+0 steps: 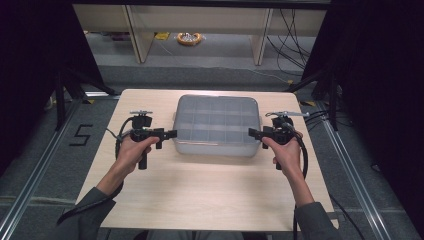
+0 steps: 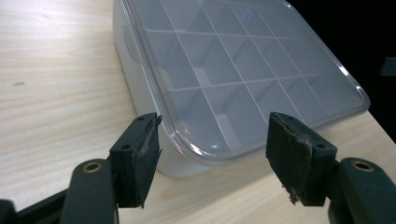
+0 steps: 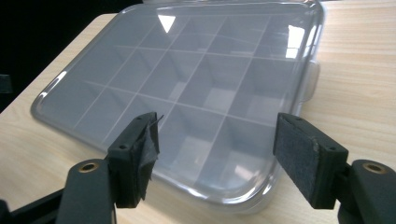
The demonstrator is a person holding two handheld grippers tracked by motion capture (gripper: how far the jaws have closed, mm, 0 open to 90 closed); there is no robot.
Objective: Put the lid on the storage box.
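Where grey floor surrounds it, the wooden table (image 1: 200,190) bears a lidded box (image 1: 216,125)

Light falls from overhead, leaving white glare patches on the clear lid of the box (image 3: 187,84). Beyond the evenly lit table (image 1: 210,195) the surroundings are dark, and the high view is soft.

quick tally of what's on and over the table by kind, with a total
compartment box with clear lid: 1
claws: 2, the left claw and the right claw, both open, one at each end of the box
hands: 2, the left hand and the right hand
total: 5
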